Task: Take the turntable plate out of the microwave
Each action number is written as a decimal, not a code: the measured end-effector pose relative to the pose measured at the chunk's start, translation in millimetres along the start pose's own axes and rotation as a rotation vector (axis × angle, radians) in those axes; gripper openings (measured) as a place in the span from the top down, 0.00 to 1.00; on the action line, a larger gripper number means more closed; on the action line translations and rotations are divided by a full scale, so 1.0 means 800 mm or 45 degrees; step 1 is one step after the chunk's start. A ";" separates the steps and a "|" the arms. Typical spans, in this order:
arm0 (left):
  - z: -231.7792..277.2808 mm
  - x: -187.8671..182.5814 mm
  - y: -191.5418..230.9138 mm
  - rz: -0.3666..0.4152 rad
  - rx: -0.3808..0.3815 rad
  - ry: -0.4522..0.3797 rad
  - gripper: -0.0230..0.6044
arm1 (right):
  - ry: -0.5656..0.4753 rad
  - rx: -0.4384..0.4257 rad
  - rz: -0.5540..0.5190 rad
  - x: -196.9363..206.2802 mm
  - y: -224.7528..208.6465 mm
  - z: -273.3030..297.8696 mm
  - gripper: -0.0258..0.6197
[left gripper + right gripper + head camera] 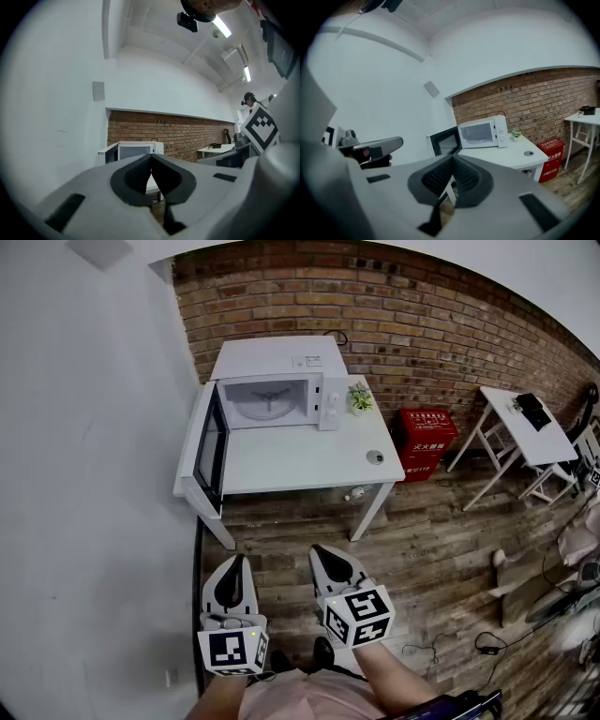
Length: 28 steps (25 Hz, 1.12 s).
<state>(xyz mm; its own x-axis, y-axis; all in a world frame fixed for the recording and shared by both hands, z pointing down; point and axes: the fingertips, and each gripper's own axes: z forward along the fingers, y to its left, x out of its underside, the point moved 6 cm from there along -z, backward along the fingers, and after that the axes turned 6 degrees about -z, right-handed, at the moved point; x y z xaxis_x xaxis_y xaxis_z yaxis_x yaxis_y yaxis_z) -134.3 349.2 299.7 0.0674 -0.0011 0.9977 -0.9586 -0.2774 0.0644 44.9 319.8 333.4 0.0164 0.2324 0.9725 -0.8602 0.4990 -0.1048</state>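
Observation:
A white microwave (272,381) stands at the back of a white table (309,460), its door (210,448) swung open to the left. Inside it the round glass turntable plate (267,406) lies flat. Both grippers hang well short of the table, over the wooden floor. My left gripper (232,561) is shut with nothing in it, and so is my right gripper (323,552). The right gripper view shows the microwave (483,131) with its open door (444,139) beyond the shut jaws. In the left gripper view the microwave (133,150) sits straight ahead.
A small potted plant (361,401) stands right of the microwave and a round grey disc (375,457) lies near the table's right edge. A red box (427,439) sits on the floor by the brick wall. A white folding table (525,432) stands at the right.

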 end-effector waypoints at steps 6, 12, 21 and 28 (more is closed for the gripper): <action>0.005 0.006 0.001 0.002 0.004 0.016 0.95 | 0.002 0.001 0.007 0.002 -0.002 0.004 0.95; 0.012 0.010 -0.008 -0.009 -0.027 0.022 0.95 | -0.027 0.011 0.019 0.004 -0.017 0.000 0.95; 0.030 0.016 -0.042 -0.042 -0.048 0.016 0.63 | -0.026 -0.035 0.043 0.009 -0.058 0.000 0.69; 0.046 0.033 -0.073 -0.039 -0.091 0.040 0.63 | -0.009 -0.074 0.032 0.012 -0.093 0.003 0.71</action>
<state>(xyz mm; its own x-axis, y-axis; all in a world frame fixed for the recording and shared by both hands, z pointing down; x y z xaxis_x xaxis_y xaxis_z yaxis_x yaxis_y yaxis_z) -66.7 329.9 321.5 0.0891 0.0370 0.9953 -0.9737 -0.2072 0.0949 108.3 283.2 351.3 -0.0085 0.2398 0.9708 -0.8294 0.5406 -0.1408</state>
